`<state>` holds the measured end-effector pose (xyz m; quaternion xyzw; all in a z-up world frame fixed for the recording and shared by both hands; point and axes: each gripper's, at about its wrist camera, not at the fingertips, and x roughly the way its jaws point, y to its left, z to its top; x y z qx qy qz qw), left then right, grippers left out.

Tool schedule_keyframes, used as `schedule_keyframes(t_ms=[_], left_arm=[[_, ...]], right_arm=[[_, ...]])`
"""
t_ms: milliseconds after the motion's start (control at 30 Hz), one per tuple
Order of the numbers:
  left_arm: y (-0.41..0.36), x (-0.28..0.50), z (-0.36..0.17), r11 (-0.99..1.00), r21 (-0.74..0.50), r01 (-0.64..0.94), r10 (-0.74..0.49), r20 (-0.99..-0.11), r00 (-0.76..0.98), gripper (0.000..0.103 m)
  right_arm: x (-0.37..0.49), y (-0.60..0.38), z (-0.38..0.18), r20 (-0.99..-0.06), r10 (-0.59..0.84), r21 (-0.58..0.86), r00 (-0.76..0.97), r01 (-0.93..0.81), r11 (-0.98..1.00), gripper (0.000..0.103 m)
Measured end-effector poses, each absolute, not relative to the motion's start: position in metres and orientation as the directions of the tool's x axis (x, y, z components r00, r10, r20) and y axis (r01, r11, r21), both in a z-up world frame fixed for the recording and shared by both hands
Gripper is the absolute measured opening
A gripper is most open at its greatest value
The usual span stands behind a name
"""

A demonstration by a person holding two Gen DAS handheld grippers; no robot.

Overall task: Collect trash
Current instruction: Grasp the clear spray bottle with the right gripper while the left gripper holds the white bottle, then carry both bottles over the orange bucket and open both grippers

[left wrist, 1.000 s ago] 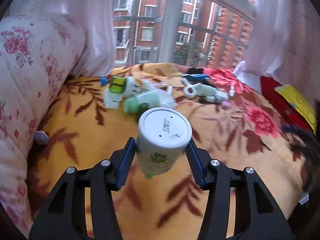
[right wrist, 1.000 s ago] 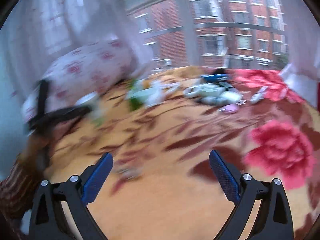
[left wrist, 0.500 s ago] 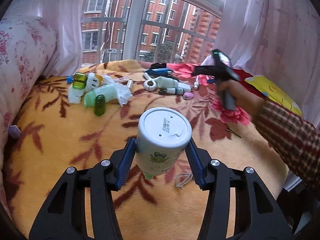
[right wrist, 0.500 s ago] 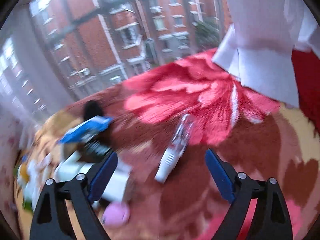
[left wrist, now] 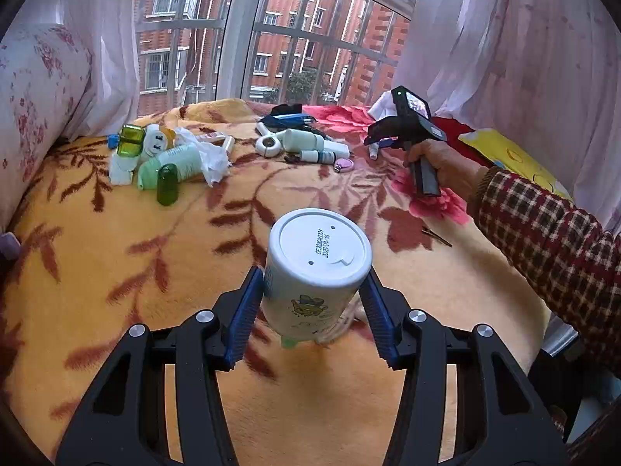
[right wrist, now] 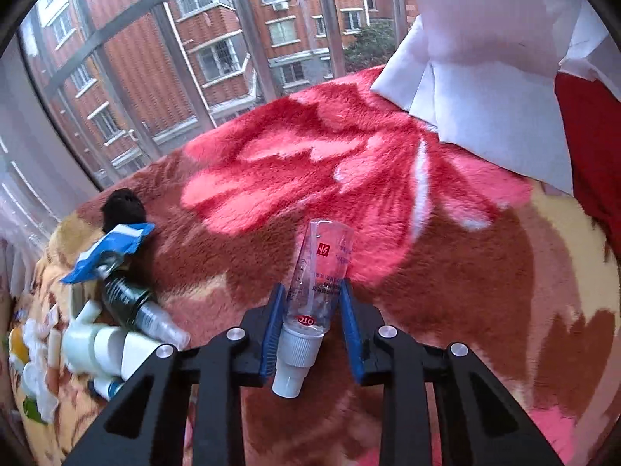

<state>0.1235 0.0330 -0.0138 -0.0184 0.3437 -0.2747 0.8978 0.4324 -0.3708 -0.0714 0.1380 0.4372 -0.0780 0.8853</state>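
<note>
My left gripper (left wrist: 310, 318) is shut on a white round bottle (left wrist: 316, 272) with a cartoon label, held above the flowered blanket (left wrist: 116, 240). My right gripper (right wrist: 310, 326) is shut on a small clear dropper bottle (right wrist: 320, 279) with a white cap, which lies on the red flower of the blanket (right wrist: 310, 163). In the left wrist view the right gripper (left wrist: 374, 140) is at the far right of the bed. A pile of green and white bottles with crumpled tissue (left wrist: 163, 155) lies at the far left. A second pile of white bottles (left wrist: 302, 141) lies mid-back.
A blue wrapper (right wrist: 104, 248), a dark bottle (right wrist: 132, 303) and white bottles (right wrist: 101, 345) lie left of my right gripper. A white cloth (right wrist: 485, 105) lies behind it. A flowered pillow (left wrist: 35, 101) is at the left. A yellow item (left wrist: 516, 159) lies at the far right. The window is behind the bed.
My right gripper has moved forward over the small clear bottle and closed on it. My left gripper keeps hold of the white bottle and has pulled back a little.
</note>
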Motion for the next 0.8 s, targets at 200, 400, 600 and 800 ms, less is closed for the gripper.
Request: schedule_keyframes(t_ms=[200, 400, 600, 800], left_arm=[[0.028, 0.105, -0.010, 0.845, -0.230, 0.483, -0.511, -0.612, 0.604, 0.050], [0.023, 0.062, 0.003, 0.838, -0.216, 0.501, -0.518, -0.605, 0.605, 0.050], [0.021, 0.005, 0.014, 0.826, -0.211, 0.522, -0.530, -0.606, 0.593, 0.050], [0.019, -0.058, 0.008, 0.800, -0.197, 0.567, -0.536, -0.658, 0.529, 0.050]], right_arm=[[0.382, -0.363, -0.051, -0.751, 0.051, 0.217, 0.658, 0.173, 0.961, 0.026], [0.292, -0.310, -0.008, -0.674, 0.190, 0.242, 0.714, -0.030, 0.970, 0.025], [0.175, -0.259, 0.036, -0.596, 0.342, 0.251, 0.727, -0.237, 0.939, 0.024], [0.037, -0.209, 0.049, -0.579, 0.498, 0.262, 0.645, -0.432, 0.863, 0.024]])
